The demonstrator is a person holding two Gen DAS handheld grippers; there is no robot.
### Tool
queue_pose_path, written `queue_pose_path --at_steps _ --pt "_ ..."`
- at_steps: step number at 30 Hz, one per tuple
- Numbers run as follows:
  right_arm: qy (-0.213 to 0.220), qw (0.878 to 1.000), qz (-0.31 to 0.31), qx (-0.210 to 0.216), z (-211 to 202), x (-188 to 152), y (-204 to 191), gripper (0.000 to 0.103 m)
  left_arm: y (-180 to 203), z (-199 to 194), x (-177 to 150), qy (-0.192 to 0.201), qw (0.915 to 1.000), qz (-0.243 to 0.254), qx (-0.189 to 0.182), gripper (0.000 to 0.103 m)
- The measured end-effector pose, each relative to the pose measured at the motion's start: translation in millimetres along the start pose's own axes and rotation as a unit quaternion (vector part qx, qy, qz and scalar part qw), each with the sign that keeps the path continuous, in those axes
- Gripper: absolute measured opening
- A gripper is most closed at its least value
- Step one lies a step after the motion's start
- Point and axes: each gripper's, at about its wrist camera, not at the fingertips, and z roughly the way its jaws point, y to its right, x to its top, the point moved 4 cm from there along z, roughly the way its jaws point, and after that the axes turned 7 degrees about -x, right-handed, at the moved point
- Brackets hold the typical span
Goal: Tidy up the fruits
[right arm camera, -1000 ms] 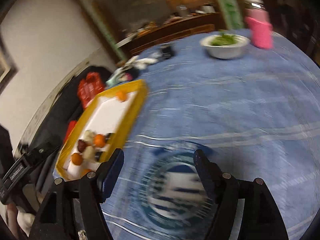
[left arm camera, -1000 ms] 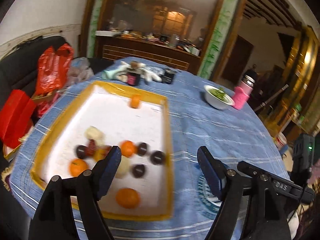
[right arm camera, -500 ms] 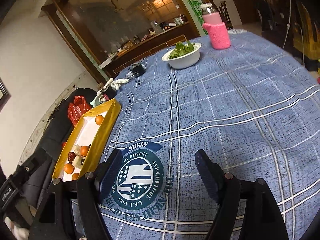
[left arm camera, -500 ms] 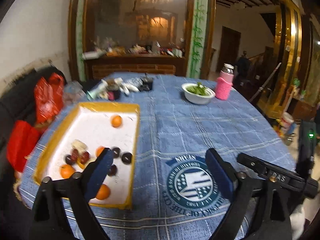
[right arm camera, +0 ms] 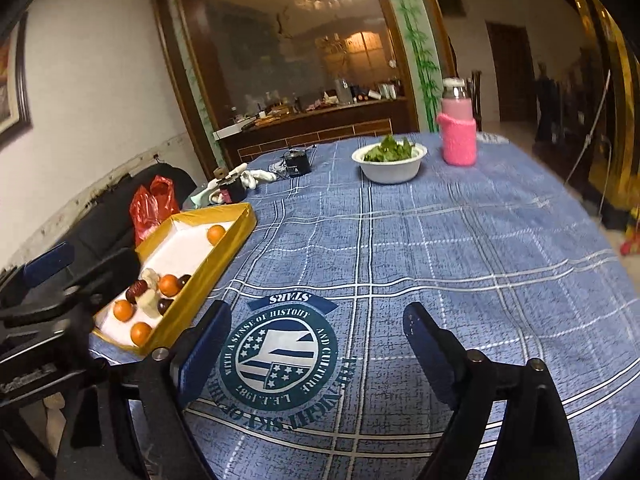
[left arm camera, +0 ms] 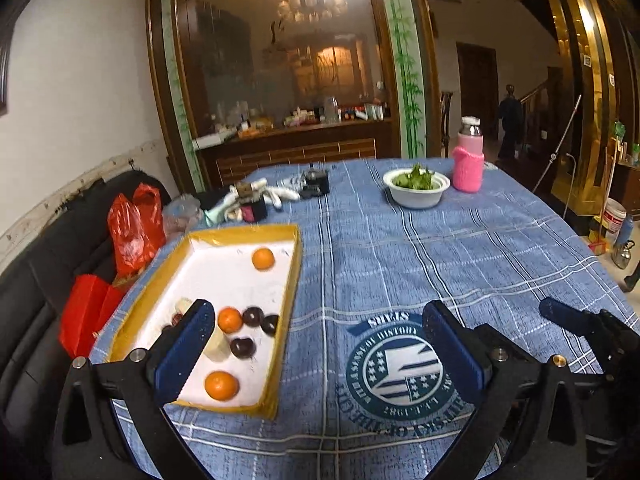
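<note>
Tray [left arm camera: 290,280], yellow-rimmed, white inside, near tablecloth's [left arm camera: 400,248] left edge. Inside: oranges [left arm camera: 263,259] — one alone at far end, others at near end among dark fruit [left arm camera: 243,347] and pale pieces [left arm camera: 216,346]. Left gripper [left arm camera: 320,354] over near edge, jaws just opened wide, nothing between; left finger [left arm camera: 182,354] over tray's near end, right finger over round emblem [left arm camera: 396,372]. Right gripper [right arm camera: 316,352] beside it, jaws also just spread, empty, straddling emblem. Toward far edge: small clutter [left arm camera: 256,196], white bowl [left arm camera: 416,194] of greens, pink bottle [left arm camera: 467,160] just right of bowl. Red bags [left arm camera: 134,232] off left edge.
</note>
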Motion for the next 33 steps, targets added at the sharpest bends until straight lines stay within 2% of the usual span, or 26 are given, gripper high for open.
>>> queue_pose_path --at_steps 12,19,23,26,30,33 --pt "-0.004 1.000 -0.007 -0.007 -1.9 -4.6 -3.0 0.094 -3.5 3.4 -8.0 -0.016 0.9998 -0.012 -0.005 0.103" --pt "-0.010 1.000 -0.017 -0.012 0.9 -6.7 -9.8 0.094 -13.6 -1.3 -6.8 0.000 0.9997 -0.026 -0.001 0.103" --pt "-0.012 0.999 -0.031 -0.036 1.8 -8.4 -13.0 0.094 -23.8 -11.5 -3.0 0.032 0.9986 -0.041 0.011 0.103" --pt "-0.011 0.996 -0.045 -0.073 3.2 -9.1 -13.2 0.094 -27.9 -14.5 -2.0 0.039 0.9980 -0.048 0.014 0.103" --pt "-0.012 0.994 -0.050 -0.100 5.2 -8.3 -9.4 0.096 -28.2 -15.3 -2.1 0.041 0.9977 -0.050 0.019 0.103" --pt "-0.009 0.991 -0.052 -0.119 3.8 -8.3 -6.2 0.096 -28.0 -22.6 -0.6 0.063 0.9962 -0.048 0.036 0.103"
